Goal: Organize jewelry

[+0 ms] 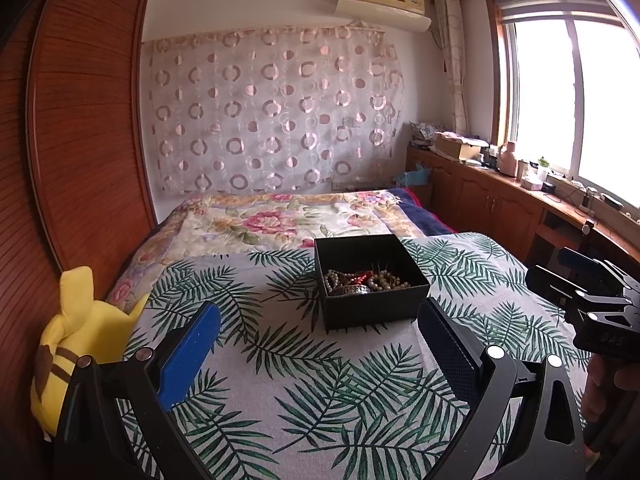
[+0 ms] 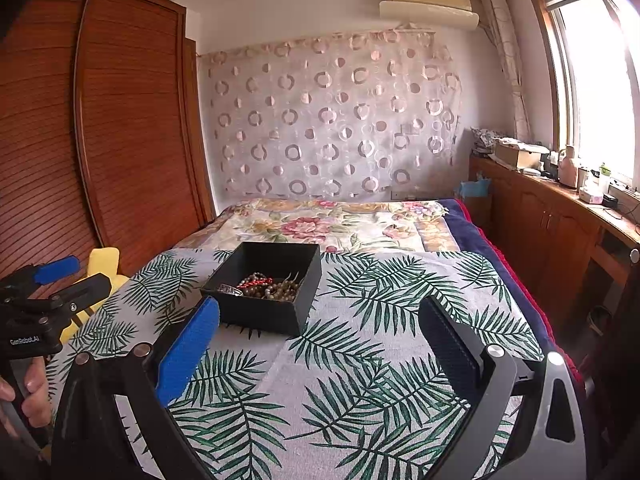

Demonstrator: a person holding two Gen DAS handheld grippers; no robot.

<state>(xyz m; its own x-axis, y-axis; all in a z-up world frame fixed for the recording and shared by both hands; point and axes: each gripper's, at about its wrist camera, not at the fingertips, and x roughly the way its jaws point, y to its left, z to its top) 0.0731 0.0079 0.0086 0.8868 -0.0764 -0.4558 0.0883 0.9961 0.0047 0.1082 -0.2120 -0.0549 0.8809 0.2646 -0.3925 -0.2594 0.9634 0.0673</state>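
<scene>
Box: while both claws are being held apart from it, the black box (image 1: pixel 370 280) is being shown mid-frame on the leaf-print cloth (image 1: pixel 280 360).
Jewelry: beads (image 1: pixel 360 280) are being kept inside.
Left claw (image 1: pixel 318 354): being held spread, empty.
Right claw (image 2: pixel 318 350): being held spread, empty.

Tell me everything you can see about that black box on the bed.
The black box is a square, open-topped container with no lid in view, matte like stiff cardboard. It sits flat and upright on the leaf-print cloth over the bed, ahead of both open grippers, neither touching it. Inside lies a tangled heap of jewelry: strands of pale and brownish beads, something red, and a silvery band. The heap only covers the bottom, well below the rim.
</scene>
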